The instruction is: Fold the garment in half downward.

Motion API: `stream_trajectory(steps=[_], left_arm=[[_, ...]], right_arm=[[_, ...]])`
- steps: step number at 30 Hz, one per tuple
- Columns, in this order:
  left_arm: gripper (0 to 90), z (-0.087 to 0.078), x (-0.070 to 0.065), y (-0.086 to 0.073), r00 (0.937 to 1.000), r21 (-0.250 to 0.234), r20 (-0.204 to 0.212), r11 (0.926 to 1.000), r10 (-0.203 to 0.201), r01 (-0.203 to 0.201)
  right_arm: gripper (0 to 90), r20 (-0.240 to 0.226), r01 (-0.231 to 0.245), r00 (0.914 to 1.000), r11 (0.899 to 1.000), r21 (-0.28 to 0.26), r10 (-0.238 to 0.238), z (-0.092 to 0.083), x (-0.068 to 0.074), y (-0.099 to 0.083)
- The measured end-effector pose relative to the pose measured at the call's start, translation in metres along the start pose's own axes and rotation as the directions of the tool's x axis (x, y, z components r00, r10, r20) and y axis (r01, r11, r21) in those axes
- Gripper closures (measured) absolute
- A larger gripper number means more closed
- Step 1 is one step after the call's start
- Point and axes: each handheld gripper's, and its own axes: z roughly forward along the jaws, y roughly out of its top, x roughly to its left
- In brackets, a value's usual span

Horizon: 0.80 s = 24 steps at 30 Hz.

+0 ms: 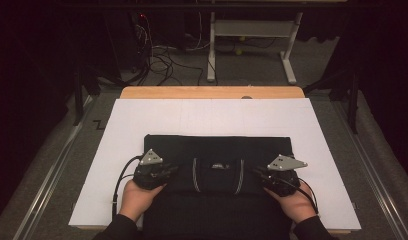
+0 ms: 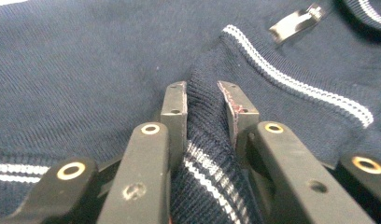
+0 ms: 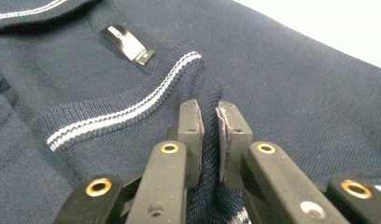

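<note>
Dark knit sweater (image 1: 217,150) lies flat on the white sheet (image 1: 142,115), soft & floppy, light; left gripper (image 2: 205,100) & right gripper (image 3: 209,119) each pinch a fold by the striped cuffs, good hold pts.

Dim room, grey carpet (image 1: 52,175), white desk frame (image 1: 252,30).
</note>
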Motion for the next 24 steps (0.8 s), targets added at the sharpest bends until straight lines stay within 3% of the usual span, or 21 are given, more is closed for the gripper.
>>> stream_trajectory(steps=[6,10,13,16,21,24], left_arm=[[69.6,-0.010,-0.006,-0.001,0.9991,-0.051,-0.007,0.9978,0.042,-0.043],[67.5,-0.013,-0.006,-0.003,0.9976,-0.031,-0.024,0.9973,0.065,-0.066],[67.3,-0.014,-0.004,-0.006,0.9990,-0.021,-0.021,0.9990,0.040,-0.040],[67.4,-0.014,-0.007,-0.004,0.9991,0.031,-0.027,0.9990,0.031,-0.030],[67.4,-0.019,-0.012,-0.003,0.9985,0.018,-0.032,0.9988,0.045,-0.045],[66.1,-0.023,-0.013,-0.001,0.9997,0.012,-0.014,0.9997,0.022,-0.022]], right_arm=[[82.2,0.013,0.020,0.9997,0.999,-0.025,-0.020,-0.004,0.003,-0.001],[82.4,0.010,0.025,0.9996,0.999,-0.036,-0.025,-0.008,0.005,-0.001],[82.5,0.008,0.029,0.9995,0.999,-0.041,-0.029,-0.009,0.005,0.000],[82.7,0.003,0.025,0.9997,0.998,-0.056,-0.025,-0.013,0.006,0.001],[82.7,-0.004,0.027,0.9996,0.997,-0.072,-0.027,-0.019,0.007,-0.001],[82.7,-0.012,0.031,0.9994,0.996,-0.081,-0.032,-0.022,0.008,-0.003]])
